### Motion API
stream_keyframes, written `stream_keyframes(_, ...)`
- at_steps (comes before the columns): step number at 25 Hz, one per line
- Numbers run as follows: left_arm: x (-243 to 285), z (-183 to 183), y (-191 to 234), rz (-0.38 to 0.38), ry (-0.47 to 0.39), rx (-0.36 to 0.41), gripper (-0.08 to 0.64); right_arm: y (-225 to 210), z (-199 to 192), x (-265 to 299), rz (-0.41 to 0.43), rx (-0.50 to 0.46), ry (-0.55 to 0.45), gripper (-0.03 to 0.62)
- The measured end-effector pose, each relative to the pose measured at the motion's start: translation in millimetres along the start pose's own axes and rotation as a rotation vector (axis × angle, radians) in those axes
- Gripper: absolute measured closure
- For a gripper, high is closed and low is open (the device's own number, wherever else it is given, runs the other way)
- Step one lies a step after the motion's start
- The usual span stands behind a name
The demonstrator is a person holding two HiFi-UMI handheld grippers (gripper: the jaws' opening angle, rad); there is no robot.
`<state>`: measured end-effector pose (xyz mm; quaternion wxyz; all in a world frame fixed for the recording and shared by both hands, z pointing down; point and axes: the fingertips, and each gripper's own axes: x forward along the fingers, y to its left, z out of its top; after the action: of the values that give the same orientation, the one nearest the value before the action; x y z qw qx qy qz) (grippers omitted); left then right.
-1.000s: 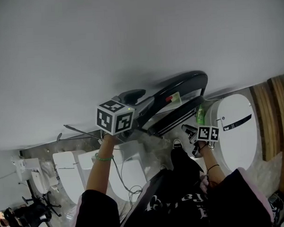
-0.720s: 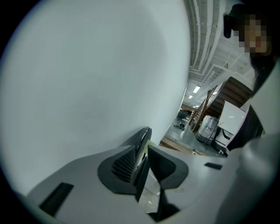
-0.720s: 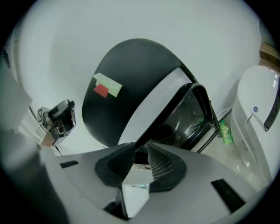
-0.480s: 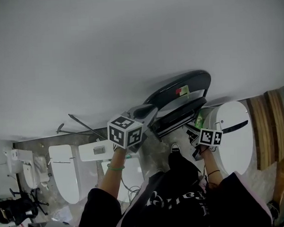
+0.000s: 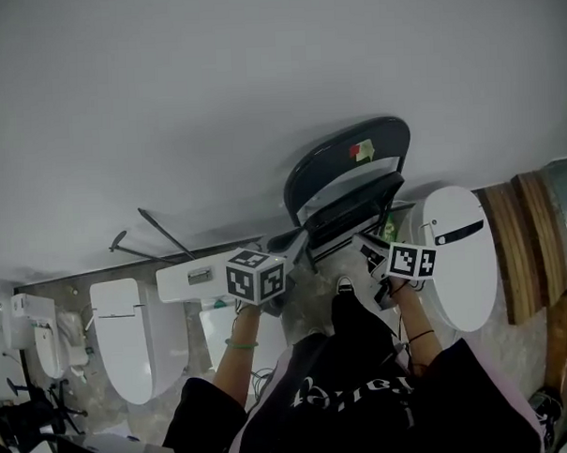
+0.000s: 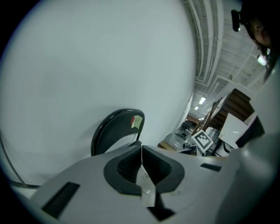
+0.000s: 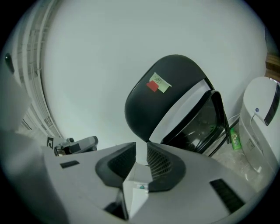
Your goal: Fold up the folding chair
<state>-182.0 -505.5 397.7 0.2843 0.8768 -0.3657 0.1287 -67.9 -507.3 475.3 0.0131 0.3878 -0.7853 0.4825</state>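
Black folding chair [image 5: 342,164], white wall [image 5: 212,102]

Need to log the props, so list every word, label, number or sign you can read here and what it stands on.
Nothing can be read for certain.
Sticker on the folding chair back: handwriting, too blurred to read.
Black top: ornate white lettering, upside down, illegible.
Green bottle: label too small.
Marker cubes: square patterns only, no words.

Sticker [image 7: 158,83] print on folding chair [image 7: 183,76] illegibly small
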Motion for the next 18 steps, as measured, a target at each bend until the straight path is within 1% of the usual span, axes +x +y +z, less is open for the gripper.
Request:
stream_keyframes(3,-14.4,-24.5,-7.6,-0.01,-0.01,-0.039,0.552,11.8,-19.7,-17.4,-0.012,-0.008,-0.024,0.509)
stream_keyframes(6,-23.4,-49.1,-21.8,-0.03,-0.01,-0.071,0.552,20.4,-42.2,-39.6,-0.025,0.006,-0.052,0.509)
stream_keyframes(10,-31.0,-80.4,-44.3,-0.053,-0.006,-0.114,0.552,27.0,-71.1,-65.5,-0.045,0.003,-0.051,0.509)
stream_keyframes(13,-34.6,-99.7,-62.5,-0.07,0.015,-0.116,0.552,29.1,-87.1,-83.8,-0.053,0.003,-0.045,0.513)
stream_keyframes(16,-38.2,-110.5,-78.3,-0.064,0.019,-0.114,0.552,29.4,-98.0,-98.6,-0.057,0.002,-0.035,0.546)
stream_keyframes(18,-41.6,-116.5,-90.1,-0.065,0.017,-0.131,0.552,30.4,-103.0,-107.6,-0.054,-0.002,-0.032,0.555)
